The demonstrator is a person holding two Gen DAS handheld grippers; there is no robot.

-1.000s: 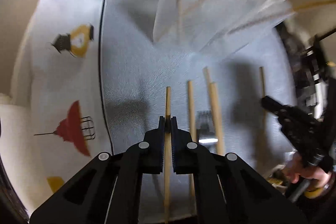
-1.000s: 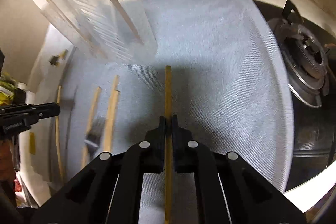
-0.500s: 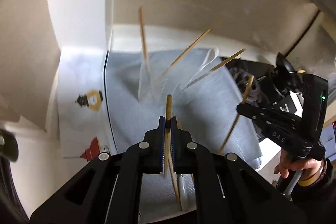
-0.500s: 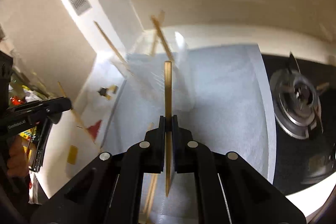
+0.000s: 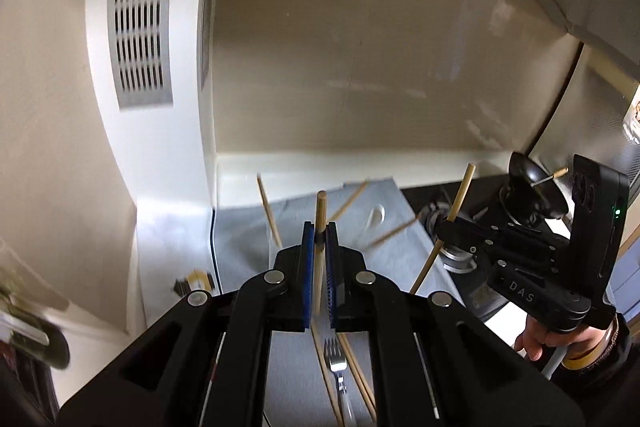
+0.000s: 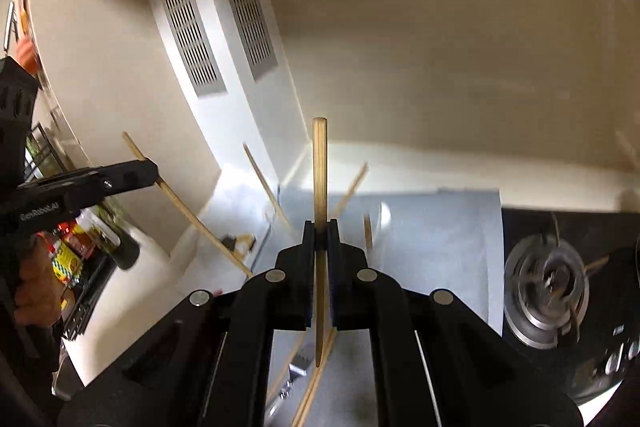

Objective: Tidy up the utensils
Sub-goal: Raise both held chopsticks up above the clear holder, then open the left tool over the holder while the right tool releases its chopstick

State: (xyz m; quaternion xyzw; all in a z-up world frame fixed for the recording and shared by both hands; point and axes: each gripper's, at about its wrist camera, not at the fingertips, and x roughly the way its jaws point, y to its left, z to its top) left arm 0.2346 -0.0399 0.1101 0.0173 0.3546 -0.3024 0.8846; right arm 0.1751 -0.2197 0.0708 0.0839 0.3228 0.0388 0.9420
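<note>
My left gripper [image 5: 319, 227] is shut on a wooden chopstick [image 5: 319, 211] and holds it upright above the grey mat [image 5: 244, 247]. My right gripper [image 6: 320, 227] is shut on another wooden chopstick [image 6: 320, 171], also lifted and upright. Each gripper shows in the other's view, with its chopstick [image 5: 460, 199] [image 6: 188, 211]. A clear holder [image 6: 320, 211] with several chopsticks leaning in it stands at the back of the mat. A fork [image 5: 338, 367] and more chopsticks [image 5: 356, 371] lie on the mat below my left gripper.
A gas burner [image 6: 548, 283] sits right of the mat. A white wall panel with vents [image 5: 140, 7] rises at the left. Bottles and jars [image 6: 80, 243] stand at the far left. A patterned white cloth [image 5: 192, 279] lies left of the mat.
Both grippers have risen and tilted up from the mat, each carrying its chopstick. The views now show the wall and holder from higher up.
</note>
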